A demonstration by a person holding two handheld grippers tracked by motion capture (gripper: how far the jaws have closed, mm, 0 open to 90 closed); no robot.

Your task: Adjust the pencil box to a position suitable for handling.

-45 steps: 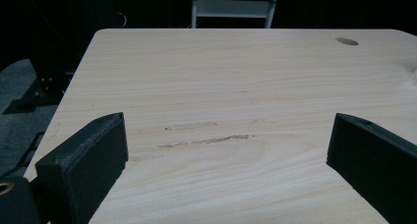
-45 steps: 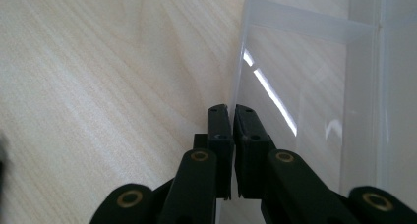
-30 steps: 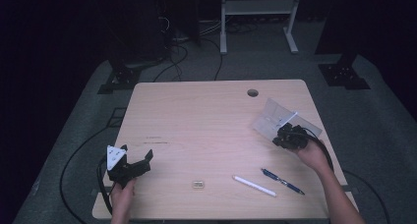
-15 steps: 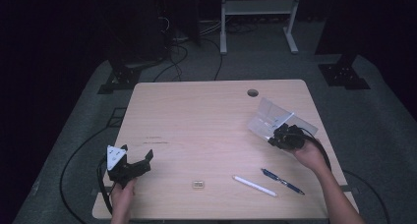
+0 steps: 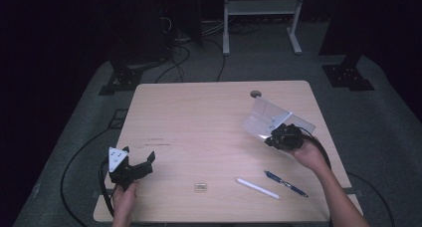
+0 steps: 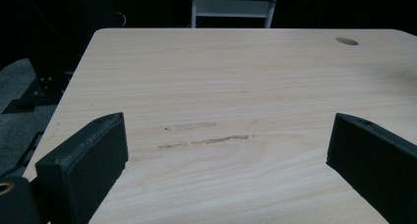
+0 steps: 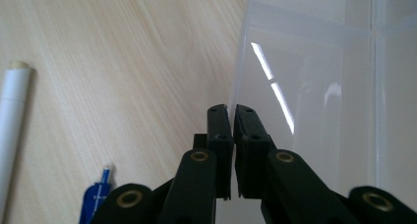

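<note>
Pinching the clear box [image 7: 314,86] wall (thin plastic), the right tool [image 7: 232,108] is clenched.

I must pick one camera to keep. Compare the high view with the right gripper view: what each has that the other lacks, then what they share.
High view: the open left tongs, a small tan block, the cable hole. Right gripper view: close up, the right tongs shut on the wall edge of the clear container. Shared: that container, the white pen, the blue pen, the wooden table.
</note>
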